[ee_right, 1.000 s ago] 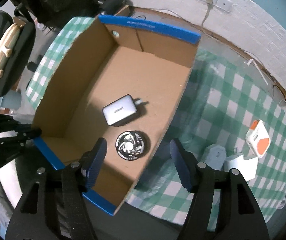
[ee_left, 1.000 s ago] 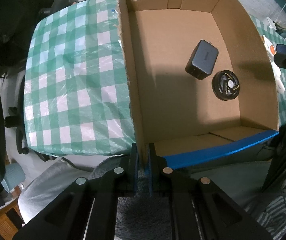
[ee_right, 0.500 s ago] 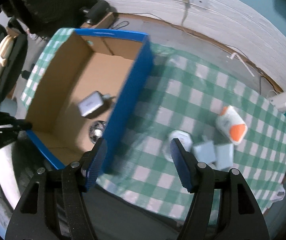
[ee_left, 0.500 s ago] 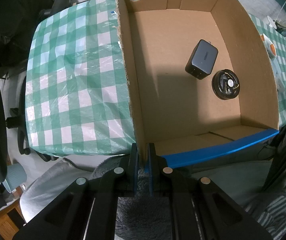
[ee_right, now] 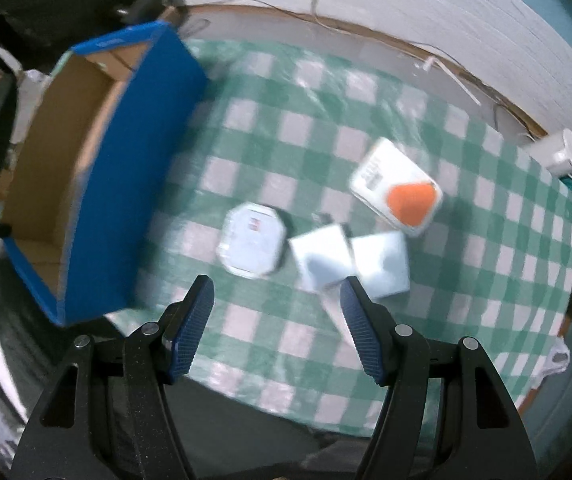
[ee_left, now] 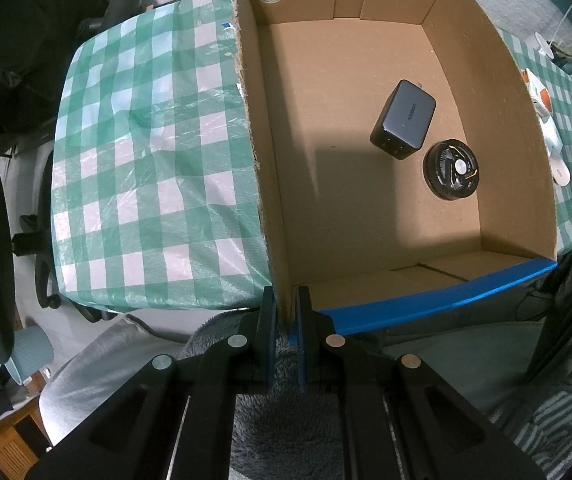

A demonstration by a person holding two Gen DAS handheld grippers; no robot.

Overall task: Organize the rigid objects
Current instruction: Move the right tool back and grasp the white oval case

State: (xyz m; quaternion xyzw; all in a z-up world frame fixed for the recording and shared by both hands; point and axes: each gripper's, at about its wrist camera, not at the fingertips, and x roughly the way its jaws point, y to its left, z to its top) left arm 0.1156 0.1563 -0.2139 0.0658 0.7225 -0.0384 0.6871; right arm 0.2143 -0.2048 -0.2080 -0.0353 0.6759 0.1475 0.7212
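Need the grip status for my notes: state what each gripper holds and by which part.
Left gripper is shut on the cardboard box, pinching its near corner wall. Right gripper is open and holds nothing.

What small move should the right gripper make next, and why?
Probably lower the open right gripper onto the nearer white cube. It is empty, and the cube lies just ahead of it on the tablecloth, while the left gripper pinches the box wall.
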